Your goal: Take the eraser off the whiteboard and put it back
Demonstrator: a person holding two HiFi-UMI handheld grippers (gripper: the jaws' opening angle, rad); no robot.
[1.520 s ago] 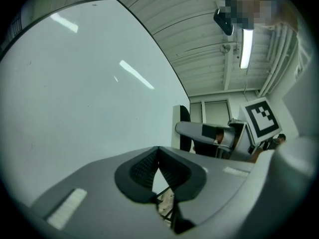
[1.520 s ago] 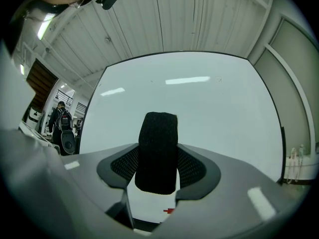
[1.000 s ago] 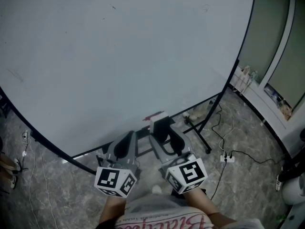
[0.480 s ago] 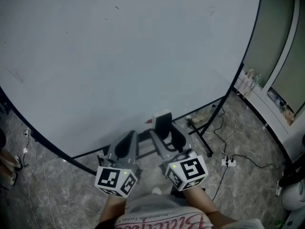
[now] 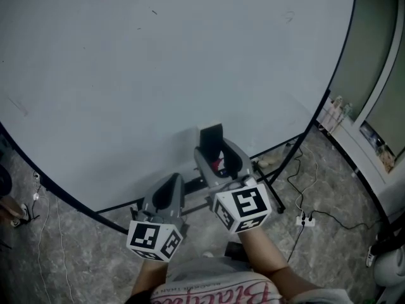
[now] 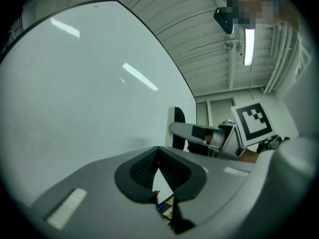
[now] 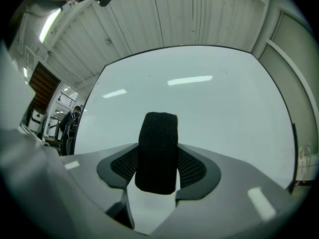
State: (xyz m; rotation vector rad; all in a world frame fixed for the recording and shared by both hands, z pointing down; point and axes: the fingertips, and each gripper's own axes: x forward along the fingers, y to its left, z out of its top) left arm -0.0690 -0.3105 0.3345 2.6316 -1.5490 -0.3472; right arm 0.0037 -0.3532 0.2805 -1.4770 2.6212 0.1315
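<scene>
The eraser, with black felt on a white body, stands between the jaws of my right gripper, which is shut on it. In the right gripper view the eraser sticks up past the pads, its felt side toward the camera, in front of the whiteboard. It sits over the lower part of the whiteboard; whether it touches the board I cannot tell. My left gripper hangs lower and to the left, shut with nothing in it. The left gripper view shows its own tips meeting, and the eraser beyond.
The whiteboard's black stand legs reach onto the stone floor. A white power strip with cables lies at the right, and a low cabinet with bottles runs along the right wall. A small red object shows behind the right jaws.
My right gripper has lifted the eraser up and forward, from the board's bottom edge onto its lower face. The left gripper has stayed where it was.
</scene>
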